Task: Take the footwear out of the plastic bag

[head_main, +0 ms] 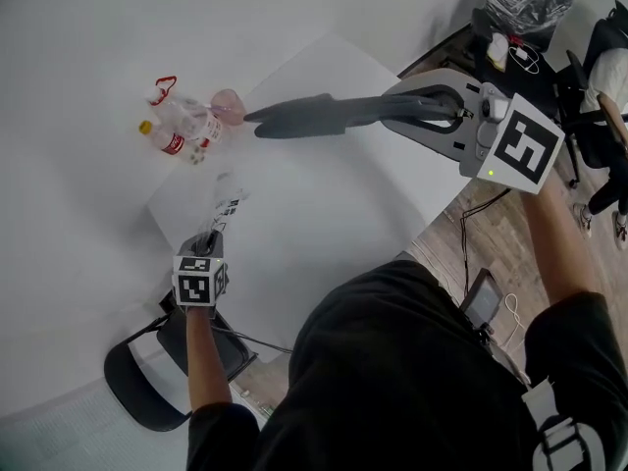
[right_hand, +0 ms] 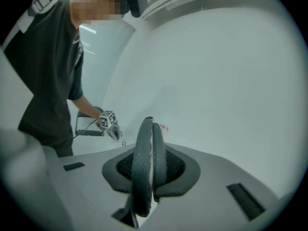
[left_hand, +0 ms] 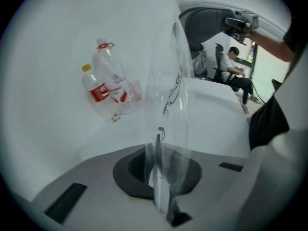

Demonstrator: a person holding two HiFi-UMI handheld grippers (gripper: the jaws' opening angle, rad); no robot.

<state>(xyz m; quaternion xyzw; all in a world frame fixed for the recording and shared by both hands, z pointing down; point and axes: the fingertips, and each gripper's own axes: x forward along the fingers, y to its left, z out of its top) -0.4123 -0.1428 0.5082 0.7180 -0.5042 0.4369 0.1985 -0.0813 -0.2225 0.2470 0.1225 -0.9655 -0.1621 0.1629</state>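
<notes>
The head view looks steeply down over the white bench (head_main: 324, 204), sharing the bottles (head_main: 182, 128) with the close camera riding the left tool (head_main: 210, 235), while the camera on the right tool (head_main: 388, 109) faces back toward the person (right_hand: 48, 76).

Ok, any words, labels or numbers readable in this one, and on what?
Nothing can be read.
Red labels on the clear plastic bottles: blurred.
Dark print on the clear plastic bag: too small.
Black-and-white marker cubes: patterns, no words.
White print on the black shirt: cut off.
</notes>
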